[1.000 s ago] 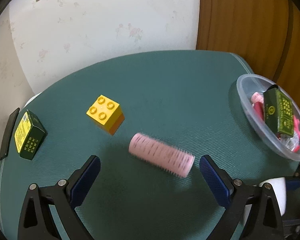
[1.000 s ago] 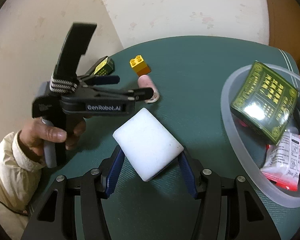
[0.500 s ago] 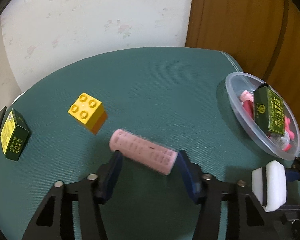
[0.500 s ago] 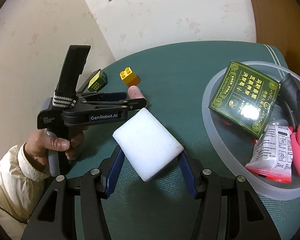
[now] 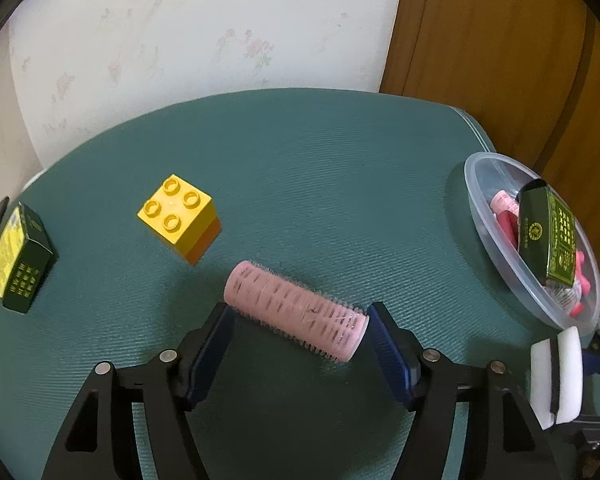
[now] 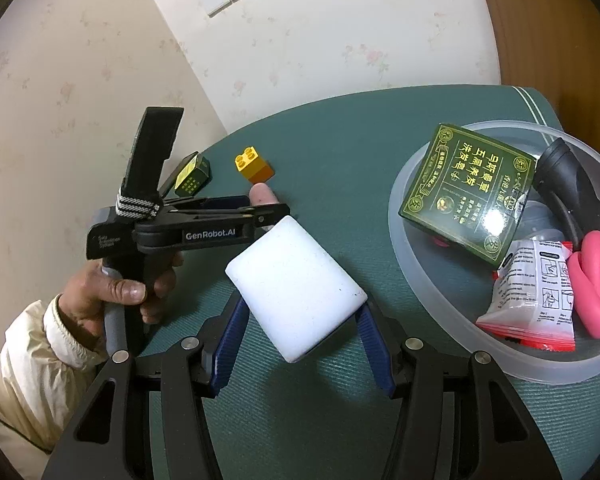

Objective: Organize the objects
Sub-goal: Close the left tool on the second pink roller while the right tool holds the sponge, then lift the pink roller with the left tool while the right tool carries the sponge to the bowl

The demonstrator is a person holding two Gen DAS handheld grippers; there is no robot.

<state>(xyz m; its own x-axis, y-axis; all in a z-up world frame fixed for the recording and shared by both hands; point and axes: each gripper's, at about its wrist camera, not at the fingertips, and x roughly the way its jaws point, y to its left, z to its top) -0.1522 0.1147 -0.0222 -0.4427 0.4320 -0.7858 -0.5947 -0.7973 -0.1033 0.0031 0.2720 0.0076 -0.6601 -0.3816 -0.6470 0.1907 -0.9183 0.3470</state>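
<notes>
Green table [image 5: 320, 152], yellow brick [image 5: 178, 216], pink roller [image 5: 296, 310], dark box [image 5: 20, 258], clear bowl [image 5: 496, 240]

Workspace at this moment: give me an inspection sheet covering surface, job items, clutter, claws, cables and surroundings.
Surface: green table, ribbed cover.
Job's things: pink hair roller lying on the table; yellow brick and small green box loose beside it; white sponge; clear bowl holding a large green box, a sachet and pink items.
Clutter: dark flat object at the table's left edge, kind unclear.
Claws: left claw opening, roller between its jaws; right claw shut on the sponge.
Cables: nothing seen.
Surroundings: floral wallpaper, wall switches, wooden panel.
</notes>
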